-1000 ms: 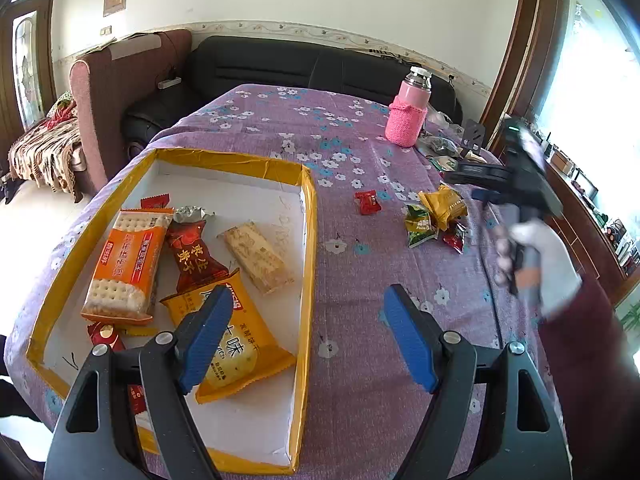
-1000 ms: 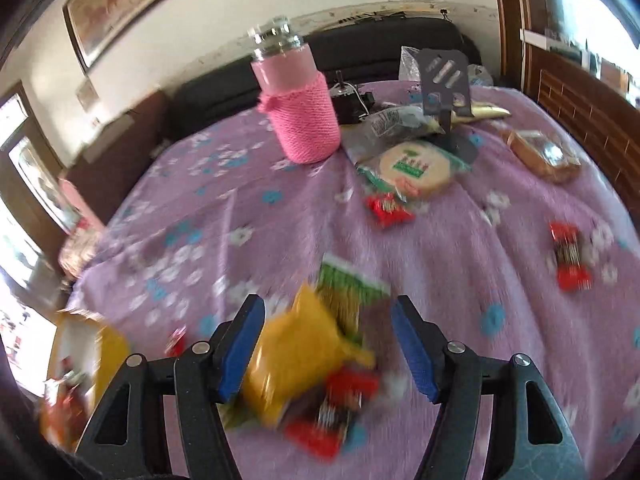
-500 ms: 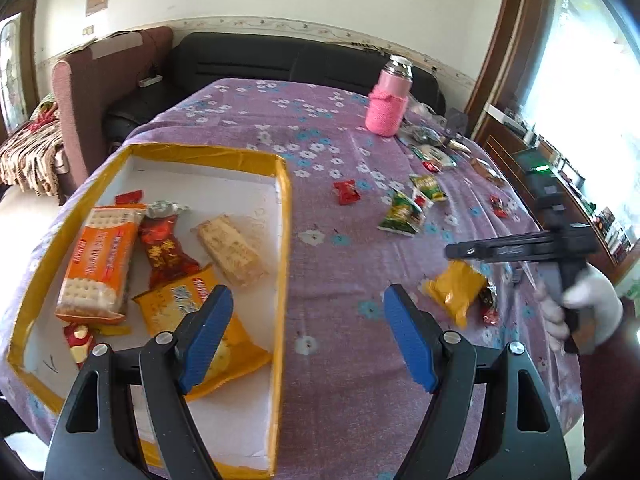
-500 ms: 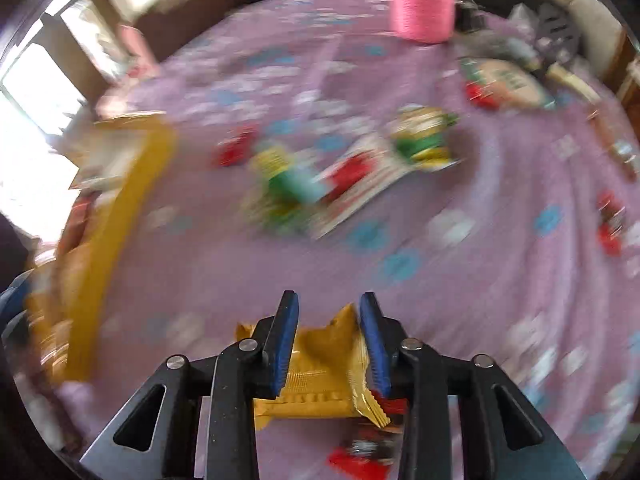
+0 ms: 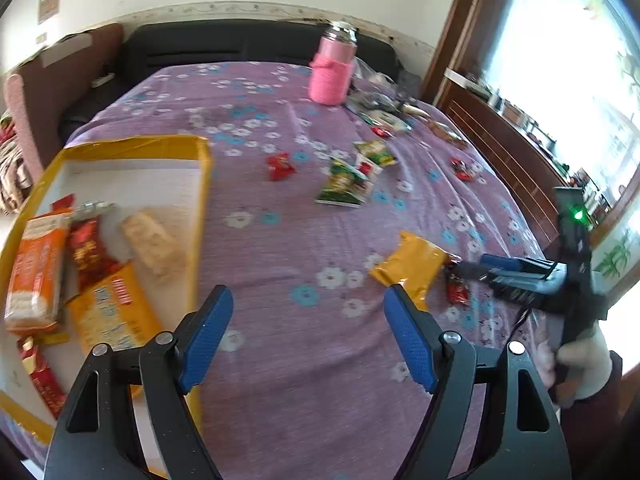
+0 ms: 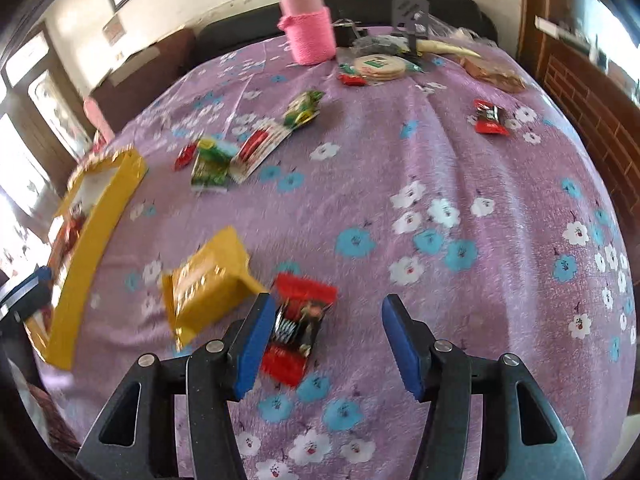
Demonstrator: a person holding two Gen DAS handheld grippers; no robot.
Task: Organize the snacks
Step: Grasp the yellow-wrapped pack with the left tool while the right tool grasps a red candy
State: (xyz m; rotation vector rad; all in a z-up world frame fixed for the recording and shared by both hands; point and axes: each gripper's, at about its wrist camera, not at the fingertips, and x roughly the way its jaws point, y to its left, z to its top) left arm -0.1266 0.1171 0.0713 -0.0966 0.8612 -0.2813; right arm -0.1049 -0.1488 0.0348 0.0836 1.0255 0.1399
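A yellow snack packet [image 6: 206, 278] lies on the purple flowered cloth, free of my right gripper [image 6: 326, 338], which is open just behind it. A red snack packet [image 6: 298, 330] lies against the right gripper's left finger. In the left wrist view the yellow packet [image 5: 412, 266] lies right of centre, with the right gripper [image 5: 500, 270] just beyond it. My left gripper [image 5: 308, 336] is open and empty above the cloth. The yellow-rimmed box [image 5: 202, 200] at left holds several snack packets.
Green snack packets [image 5: 346, 184] and small red sweets [image 5: 280, 165] lie mid-table. A pink-sleeved bottle [image 5: 332, 68] stands at the far end beside wrapped items [image 6: 378, 66]. A red packet [image 6: 488, 118] lies at right. A sofa and wooden cabinet border the table.
My right gripper carried the yellow packet towards the box, then opened and let it go on the cloth. My left gripper stayed open and shifted right.
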